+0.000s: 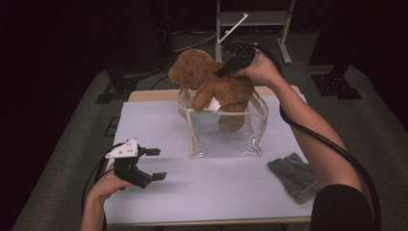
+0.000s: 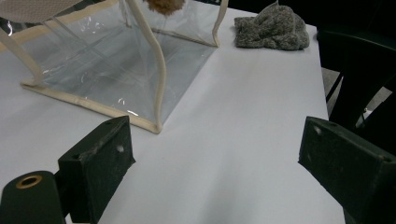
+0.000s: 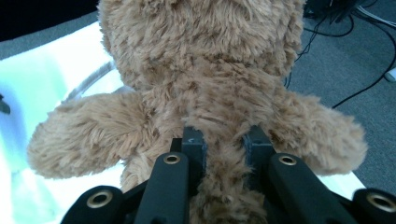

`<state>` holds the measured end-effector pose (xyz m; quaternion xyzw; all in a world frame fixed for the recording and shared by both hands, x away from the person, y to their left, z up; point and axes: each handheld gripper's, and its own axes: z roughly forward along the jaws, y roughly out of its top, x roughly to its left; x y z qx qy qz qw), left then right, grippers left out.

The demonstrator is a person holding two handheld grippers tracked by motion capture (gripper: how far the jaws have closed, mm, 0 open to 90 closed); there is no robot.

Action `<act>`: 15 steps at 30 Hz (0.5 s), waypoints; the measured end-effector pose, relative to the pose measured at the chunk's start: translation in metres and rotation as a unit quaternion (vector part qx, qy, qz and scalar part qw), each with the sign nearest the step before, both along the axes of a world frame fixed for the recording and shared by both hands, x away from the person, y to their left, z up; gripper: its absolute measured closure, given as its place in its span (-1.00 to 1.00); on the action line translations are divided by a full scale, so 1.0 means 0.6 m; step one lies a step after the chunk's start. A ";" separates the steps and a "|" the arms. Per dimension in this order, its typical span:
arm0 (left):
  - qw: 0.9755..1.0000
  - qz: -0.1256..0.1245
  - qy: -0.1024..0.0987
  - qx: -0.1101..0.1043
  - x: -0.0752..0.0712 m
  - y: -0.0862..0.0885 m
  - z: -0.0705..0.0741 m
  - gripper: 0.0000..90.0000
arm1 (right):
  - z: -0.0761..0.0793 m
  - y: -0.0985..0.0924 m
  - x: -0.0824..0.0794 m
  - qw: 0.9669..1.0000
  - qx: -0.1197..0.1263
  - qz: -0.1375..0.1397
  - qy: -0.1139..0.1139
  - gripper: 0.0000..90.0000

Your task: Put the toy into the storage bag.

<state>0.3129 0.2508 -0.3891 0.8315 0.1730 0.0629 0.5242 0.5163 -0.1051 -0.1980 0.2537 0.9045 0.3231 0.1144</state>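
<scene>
A brown teddy bear (image 1: 211,82) hangs over the open top of a clear plastic bag with cream trim (image 1: 226,137), one leg dipping inside it. My right gripper (image 1: 226,69) is shut on the bear's back; in the right gripper view the jaws pinch the fur of the bear (image 3: 210,102) at my right gripper (image 3: 224,144). My left gripper (image 1: 155,163) rests open near the table's front left, nothing between its jaws. In the left gripper view the left gripper (image 2: 215,163) faces the bag (image 2: 116,70).
A grey knitted cloth (image 1: 294,175) lies at the front right of the white table (image 1: 216,192), also seen as the grey cloth (image 2: 273,28). A metal stand (image 1: 252,21) and cables lie on the floor beyond the table.
</scene>
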 end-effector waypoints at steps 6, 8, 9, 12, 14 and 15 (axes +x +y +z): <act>1.000 0.000 -0.001 -0.002 -0.001 0.000 0.001 -0.80 | -0.024 -0.010 -0.014 1.000 -0.009 0.008 0.014 0.67; 1.000 0.000 0.001 -0.002 -0.001 0.000 0.001 -0.80 | -0.035 -0.014 -0.020 1.000 -0.015 0.011 0.018 0.67; 1.000 0.001 0.000 -0.002 -0.002 0.000 0.001 -0.80 | -0.040 -0.016 -0.022 1.000 -0.016 0.013 0.019 0.67; 1.000 -0.001 -0.001 0.000 -0.001 -0.001 0.001 -0.80 | -0.054 -0.021 -0.028 0.999 -0.018 0.016 0.026 0.67; 1.000 -0.002 -0.001 0.001 -0.001 -0.001 0.001 -0.80 | -0.064 -0.024 -0.031 0.999 -0.023 0.020 0.032 0.67; 1.000 -0.002 0.001 0.002 -0.001 -0.001 0.000 -0.80 | -0.069 -0.024 -0.033 0.999 -0.027 0.021 0.037 0.67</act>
